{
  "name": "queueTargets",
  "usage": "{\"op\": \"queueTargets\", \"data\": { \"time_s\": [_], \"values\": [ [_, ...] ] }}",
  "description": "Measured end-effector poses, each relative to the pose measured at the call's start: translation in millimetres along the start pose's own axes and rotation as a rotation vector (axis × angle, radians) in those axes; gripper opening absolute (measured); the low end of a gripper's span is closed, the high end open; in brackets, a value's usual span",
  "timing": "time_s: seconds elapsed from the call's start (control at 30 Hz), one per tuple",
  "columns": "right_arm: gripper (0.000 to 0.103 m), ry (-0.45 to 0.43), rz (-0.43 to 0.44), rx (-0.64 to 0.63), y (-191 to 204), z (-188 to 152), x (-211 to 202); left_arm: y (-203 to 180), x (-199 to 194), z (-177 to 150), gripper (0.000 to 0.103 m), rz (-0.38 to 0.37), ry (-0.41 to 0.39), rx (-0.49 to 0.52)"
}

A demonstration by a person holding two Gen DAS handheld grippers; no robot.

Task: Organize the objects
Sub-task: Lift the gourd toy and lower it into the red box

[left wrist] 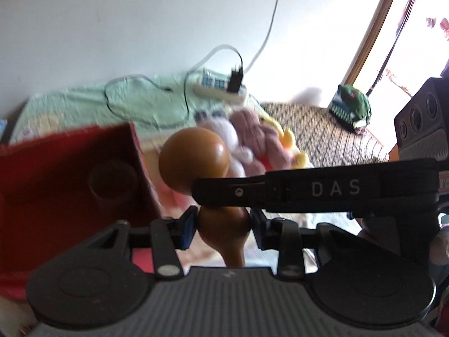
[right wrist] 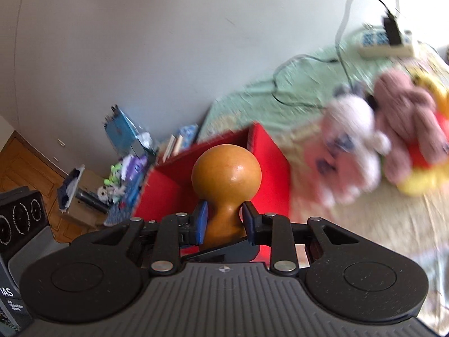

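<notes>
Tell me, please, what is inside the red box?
The red box stands open beyond the brown gourd. Only its red inner walls show; the gourd, gripped by both grippers, hides the bottom, so any contents cannot be seen.

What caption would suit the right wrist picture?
Both grippers, right gripper uppermost, clamp a wooden gourd above a red box, plush toys behind.

A bed (right wrist: 364, 224) carries everything, covered by a pale green quilted sheet (left wrist: 140, 104) toward the wall and a dark patterned cover (left wrist: 317, 132) toward the window-side edge. A white power strip (left wrist: 221, 87) with its cables lies near the wall edge, a heap of plush toys (right wrist: 373, 146) sits mid-bed, and a green toy (left wrist: 352, 105) rests on the patterned cover. A red box (right wrist: 224, 174) stands at the bed's other side.
</notes>
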State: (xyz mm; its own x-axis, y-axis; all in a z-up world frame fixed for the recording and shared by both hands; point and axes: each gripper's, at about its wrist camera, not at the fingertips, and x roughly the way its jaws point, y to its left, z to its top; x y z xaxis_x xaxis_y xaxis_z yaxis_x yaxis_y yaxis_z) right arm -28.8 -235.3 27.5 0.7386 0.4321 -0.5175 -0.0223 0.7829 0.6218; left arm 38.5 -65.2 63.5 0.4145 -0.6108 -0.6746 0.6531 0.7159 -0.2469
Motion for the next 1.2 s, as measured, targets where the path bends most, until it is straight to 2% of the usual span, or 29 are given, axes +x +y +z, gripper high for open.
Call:
{"op": "queueTargets", "data": {
  "time_s": [0.13,0.27,0.43,0.57,0.9,0.97,1.07,1.2],
  "values": [
    [0.03,0.001,0.023,-0.026,23,21,27,39,-17,20,0.035,0.004,-0.023,0.012],
    [0.03,0.032,0.013,-0.044,40,32,75,85,-15,28,0.035,0.025,0.007,0.009],
    [0.03,0.134,-0.043,-0.024,44,32,140,152,15,21,0.035,0.002,0.122,-0.08],
    [0.03,0.201,-0.093,-0.005,41,26,175,184,44,13,0.035,-0.018,0.216,-0.137],
    [0.03,0.303,-0.216,0.008,34,11,216,206,86,1,0.036,0.001,0.411,-0.161],
    [0.03,0.298,-0.225,0.002,36,11,216,209,87,2,0.036,-0.008,0.42,-0.169],
    [0.03,0.296,-0.254,-0.012,38,10,215,208,86,1,0.035,0.038,0.432,-0.141],
    [0.03,0.285,-0.275,-0.013,37,9,212,213,81,-1,0.035,0.038,0.426,-0.168]
  ]
}}
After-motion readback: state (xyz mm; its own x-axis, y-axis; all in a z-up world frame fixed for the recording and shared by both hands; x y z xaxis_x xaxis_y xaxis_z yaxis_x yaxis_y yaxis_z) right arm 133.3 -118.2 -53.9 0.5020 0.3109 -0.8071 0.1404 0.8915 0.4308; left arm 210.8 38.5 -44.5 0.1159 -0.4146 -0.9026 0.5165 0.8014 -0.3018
